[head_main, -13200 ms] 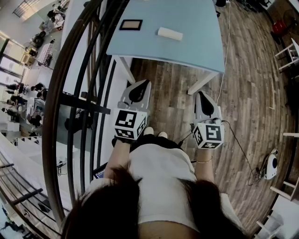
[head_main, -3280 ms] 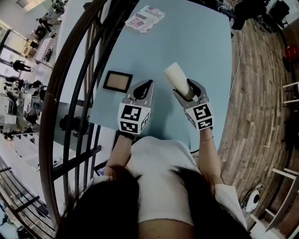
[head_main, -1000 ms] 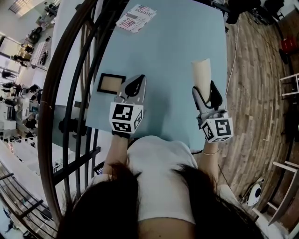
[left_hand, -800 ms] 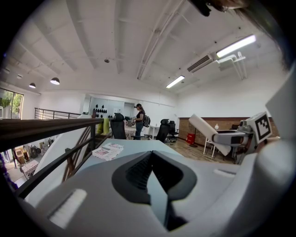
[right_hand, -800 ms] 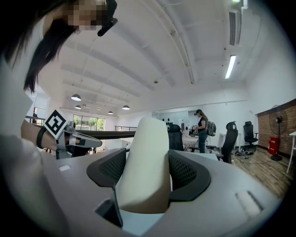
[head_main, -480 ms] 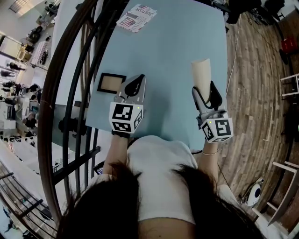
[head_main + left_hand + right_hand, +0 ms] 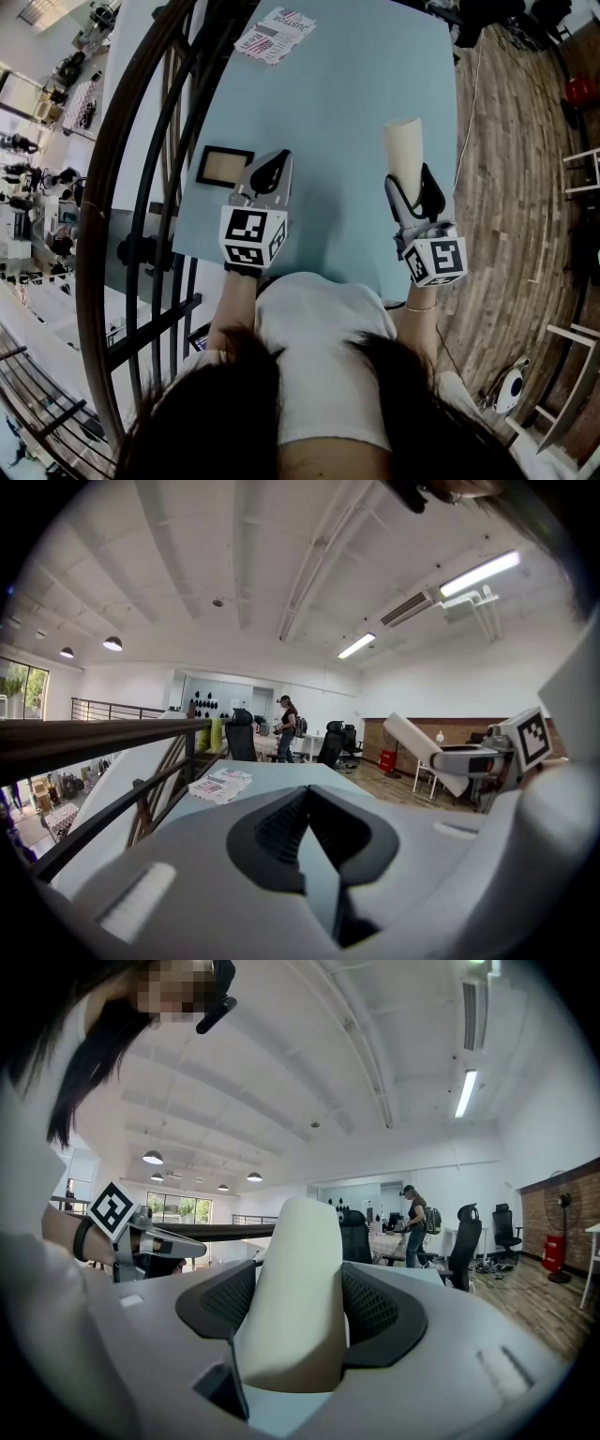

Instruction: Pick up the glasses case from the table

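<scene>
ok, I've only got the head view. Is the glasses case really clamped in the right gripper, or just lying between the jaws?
Observer: Clamped: the right gripper has its jaws pressed on both sides of the glasses case.
Operator: Is it off the table?
Observer: Yes. From the left gripper view it hangs in the air above the table.
Operator: Left gripper loaded?
Observer: No. The left gripper is shut, nothing between its jaws.

Operator from above: long dark hair (image 7: 216, 412), white short-sleeved top (image 7: 319, 361), thin bracelet (image 7: 419, 306) at the right wrist; left gripper (image 7: 274, 164) and right gripper (image 7: 411, 176) each a pale grey shell with black ribbed pads (image 7: 380, 1307), bearing a white cube (image 7: 255, 242) printed with black square markers.
</scene>
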### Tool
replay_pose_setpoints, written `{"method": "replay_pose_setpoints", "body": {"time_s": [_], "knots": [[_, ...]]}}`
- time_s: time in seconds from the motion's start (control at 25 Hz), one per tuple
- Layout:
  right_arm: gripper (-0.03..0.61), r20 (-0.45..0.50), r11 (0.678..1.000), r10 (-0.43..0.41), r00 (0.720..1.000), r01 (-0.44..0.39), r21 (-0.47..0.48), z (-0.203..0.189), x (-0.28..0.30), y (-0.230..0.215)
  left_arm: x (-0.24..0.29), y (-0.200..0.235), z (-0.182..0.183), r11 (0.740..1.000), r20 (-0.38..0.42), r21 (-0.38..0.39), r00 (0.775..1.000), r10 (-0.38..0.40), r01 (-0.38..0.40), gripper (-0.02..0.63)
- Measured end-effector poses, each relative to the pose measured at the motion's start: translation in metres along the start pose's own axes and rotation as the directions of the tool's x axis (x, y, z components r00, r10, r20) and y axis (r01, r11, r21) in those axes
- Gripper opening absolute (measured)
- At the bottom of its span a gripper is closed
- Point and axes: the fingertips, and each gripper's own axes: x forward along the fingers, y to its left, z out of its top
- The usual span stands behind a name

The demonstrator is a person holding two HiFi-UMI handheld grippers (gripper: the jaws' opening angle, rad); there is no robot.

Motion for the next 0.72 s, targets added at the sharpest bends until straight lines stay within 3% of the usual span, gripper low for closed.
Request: {"method": "replay_pose_setpoints", "body": {"time_s": [0.72], "knots": [[0.288, -0.008, 1.000, -0.013, 1.000, 0.013, 0.003, -0.0019, 0.0004, 0.0029, -0.0014, 0.0017, -0.0009, 1.000, 0.007, -0.008, 1.000, -0.013, 0.013, 0.058]]}}
